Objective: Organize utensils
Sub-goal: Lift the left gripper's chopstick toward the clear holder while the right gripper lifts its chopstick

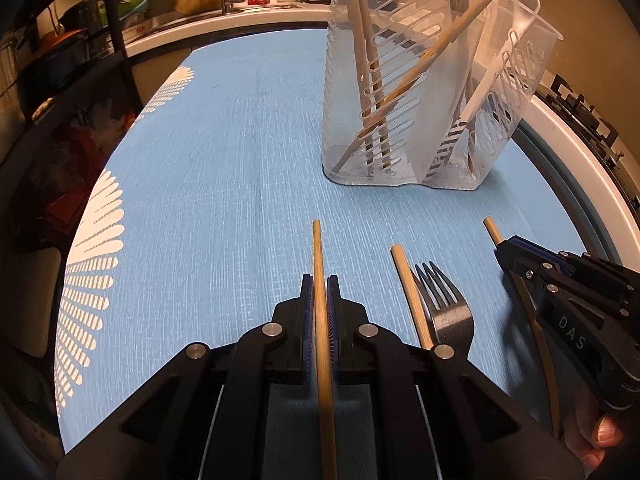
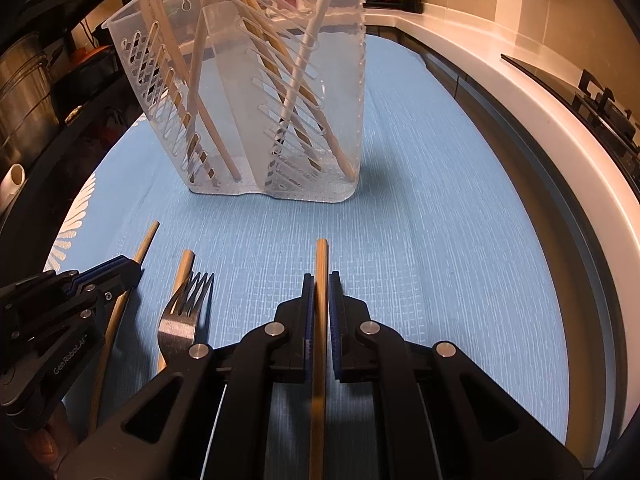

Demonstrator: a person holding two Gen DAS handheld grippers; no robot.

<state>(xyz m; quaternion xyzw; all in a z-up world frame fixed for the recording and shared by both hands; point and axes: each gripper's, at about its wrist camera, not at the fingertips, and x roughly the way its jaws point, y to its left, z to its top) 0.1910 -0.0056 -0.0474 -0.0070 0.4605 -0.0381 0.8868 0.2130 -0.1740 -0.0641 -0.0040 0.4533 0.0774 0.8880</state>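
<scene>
Right now each hand is busy with a wooden chopstick. The left hand-held gripper (image 1: 319, 292) is clenched on one chopstick (image 1: 318, 256), the stick running straight out toward twelve o'clock between the blue pads. The right hand-held gripper (image 2: 320, 292) straddles a second chopstick (image 2: 322, 258); its jaws look nearly closed, with a thin gap on the right side, so I cannot tell whether the grasp is firm.

Between the two, lying flat on the blue-covered desk (image 1: 224, 152), are a third chopstick (image 1: 410, 296) and a metal fork (image 1: 448, 312), touching side by side, at about two o'clock from the left gripper. The clear slotted utensil holder (image 1: 424, 92) stands farther off, at about one o'clock in the left view and eleven o'clock in the right view, with several chopsticks and a white utensil already leaning inside.

My judgement is that this is the pick-up step for a pair of chopsticks. Next would be lifting each stick clear of the desk, tipping it upright, and lowering it tip-first into a holder compartment, then coming for the fork and the last stick.
</scene>
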